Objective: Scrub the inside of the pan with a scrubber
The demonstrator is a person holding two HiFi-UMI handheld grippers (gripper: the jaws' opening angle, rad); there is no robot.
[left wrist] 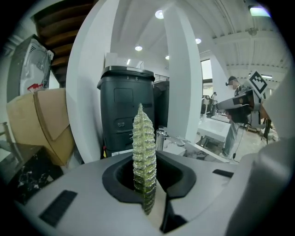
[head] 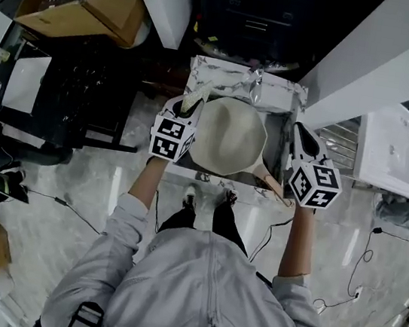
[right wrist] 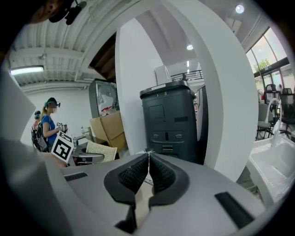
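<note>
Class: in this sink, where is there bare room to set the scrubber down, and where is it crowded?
Bare: the foil strip behind the pan, and the dark patch right of it. Crowded: the left edge, where the left gripper holds the scrubber, and front right, the handle.

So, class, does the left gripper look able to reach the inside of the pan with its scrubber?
Probably yes: the left gripper holds the scrubber right beside the pan, whose inside faces up, bare and uncovered.
</note>
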